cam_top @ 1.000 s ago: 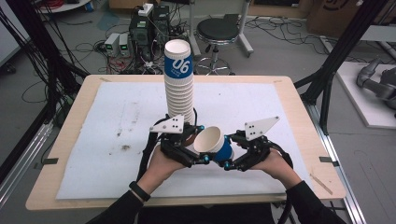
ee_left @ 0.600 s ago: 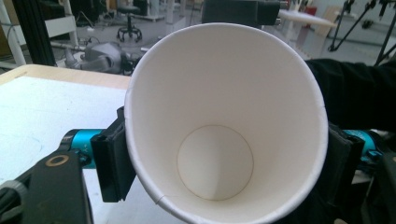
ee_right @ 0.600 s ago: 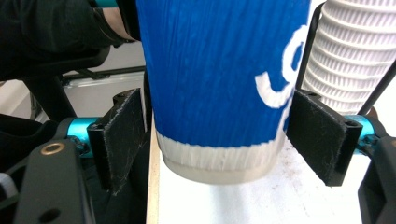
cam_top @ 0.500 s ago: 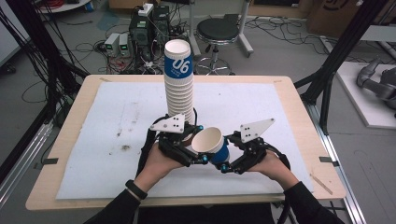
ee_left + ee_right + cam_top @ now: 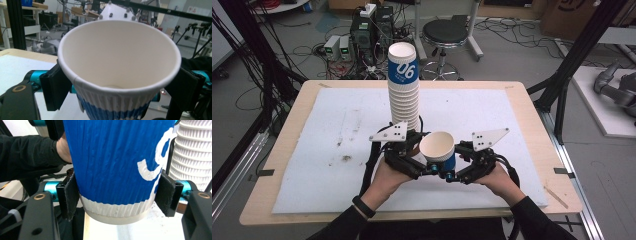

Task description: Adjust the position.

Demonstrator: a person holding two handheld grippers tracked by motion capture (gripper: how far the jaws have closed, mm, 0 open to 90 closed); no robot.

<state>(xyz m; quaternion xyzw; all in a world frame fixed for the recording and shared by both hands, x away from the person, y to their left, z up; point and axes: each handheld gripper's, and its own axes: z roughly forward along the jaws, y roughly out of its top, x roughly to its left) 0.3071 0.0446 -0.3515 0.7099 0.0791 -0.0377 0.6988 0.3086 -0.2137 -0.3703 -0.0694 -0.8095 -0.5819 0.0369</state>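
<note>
Blue-and-white paper cup (image 5: 439, 152) sits upright between my two grippers near the bench's (image 5: 292, 150) front edge, just ahead of the tall cup stack (image 5: 404, 87). Left gripper (image 5: 412, 162): fingers have just been opening, pads flanking the cup under its rim, contact not clear. Right gripper (image 5: 120, 196): fingers clamped on the cup's lower wall, holding it just above the white bench mat (image 5: 337, 145).

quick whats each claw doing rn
left claw: around the paper cup below its rim, jaws just been opening, grip cannot be told
right claw: closed on the same cup near its base
</note>
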